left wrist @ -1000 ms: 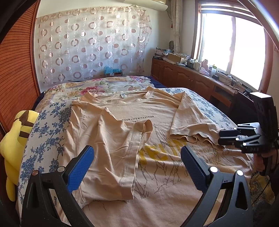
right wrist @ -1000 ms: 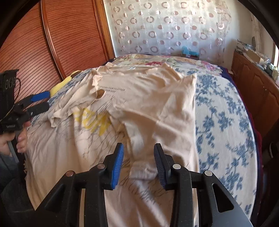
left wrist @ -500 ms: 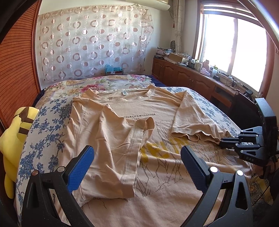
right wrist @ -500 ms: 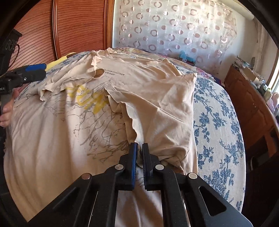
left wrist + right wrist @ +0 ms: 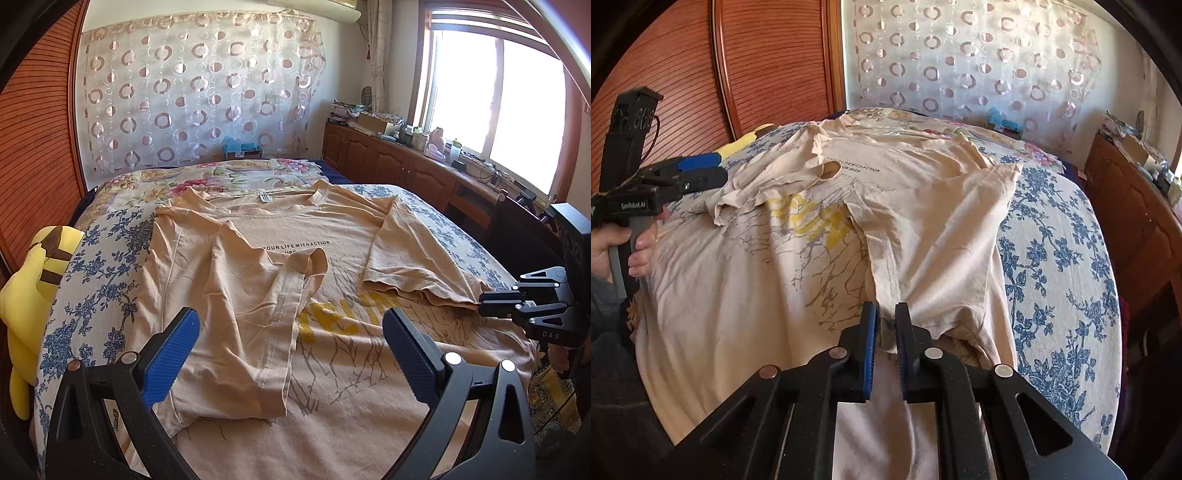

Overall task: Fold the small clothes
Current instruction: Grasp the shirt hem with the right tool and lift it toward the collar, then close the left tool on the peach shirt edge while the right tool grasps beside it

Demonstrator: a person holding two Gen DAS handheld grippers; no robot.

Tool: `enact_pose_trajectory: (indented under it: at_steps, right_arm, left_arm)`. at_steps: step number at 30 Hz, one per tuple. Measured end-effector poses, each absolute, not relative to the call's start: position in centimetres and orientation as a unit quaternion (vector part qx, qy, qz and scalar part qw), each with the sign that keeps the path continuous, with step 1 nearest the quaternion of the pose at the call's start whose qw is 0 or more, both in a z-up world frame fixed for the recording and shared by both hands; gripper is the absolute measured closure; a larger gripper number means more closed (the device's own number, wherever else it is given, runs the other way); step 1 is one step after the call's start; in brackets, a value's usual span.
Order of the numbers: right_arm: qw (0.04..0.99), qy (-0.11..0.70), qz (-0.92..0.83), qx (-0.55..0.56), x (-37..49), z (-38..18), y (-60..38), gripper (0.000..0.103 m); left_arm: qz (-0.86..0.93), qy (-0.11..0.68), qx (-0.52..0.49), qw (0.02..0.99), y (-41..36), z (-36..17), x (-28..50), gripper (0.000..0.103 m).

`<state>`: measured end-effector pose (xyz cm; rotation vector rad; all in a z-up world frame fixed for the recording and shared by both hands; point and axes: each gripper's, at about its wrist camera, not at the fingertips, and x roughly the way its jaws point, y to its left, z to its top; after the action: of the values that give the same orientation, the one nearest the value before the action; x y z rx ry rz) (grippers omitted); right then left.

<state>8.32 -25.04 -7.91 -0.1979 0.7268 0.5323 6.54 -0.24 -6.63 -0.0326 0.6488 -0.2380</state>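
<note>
A beige T-shirt (image 5: 280, 229) with yellow print lies flat on the bed, both sides folded inward. My left gripper (image 5: 290, 317) hovers open over the folded left flap (image 5: 229, 295), with nothing between its fingers. It shows from the side in the right wrist view, left gripper (image 5: 720, 170) held by a hand (image 5: 613, 247). My right gripper (image 5: 885, 310) has a bunch of the T-shirt (image 5: 923, 206) pinched at the lower end of the right flap. Its jaws are opening slightly, and the cloth is still squeezed between the pads. In the left wrist view the right gripper (image 5: 484, 304) sits at the sleeve hem.
A blue floral bedspread (image 5: 1052, 258) covers the bed. A yellow plush toy (image 5: 26, 295) lies at its left edge by the wooden wall panel. A low wooden cabinet (image 5: 406, 166) cluttered with small items runs under the window on the right.
The right gripper went from open above the flap to closed on its lower edge, bunching the cloth. Its jaws now stand slightly wider than half a second ago. The left gripper stayed still.
</note>
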Motion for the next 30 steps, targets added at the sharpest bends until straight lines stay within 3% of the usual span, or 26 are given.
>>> enact_pose_trajectory:
  at_steps: [5,7,13,30]
  right_arm:
    - [0.902,0.342,0.248,-0.085,8.7,-7.5,-25.0,0.076]
    - [0.905,0.340,0.242,-0.082,8.9,-7.5,-25.1,0.075]
    - [0.912,0.338,0.223,-0.071,10.3,-7.7,-25.5,0.059]
    - [0.915,0.343,0.198,-0.082,18.6,-7.7,-24.9,0.057]
  left_arm:
    - [-0.114,0.316,-0.017,0.942,-0.1,-6.5,6.5,0.003]
    - [-0.112,0.315,-0.018,0.942,0.0,-6.4,6.4,0.003]
    - [-0.101,0.314,-0.018,0.944,0.8,-6.1,6.5,0.003]
    - [-0.058,0.330,-0.013,0.942,6.7,-5.4,10.7,0.005]
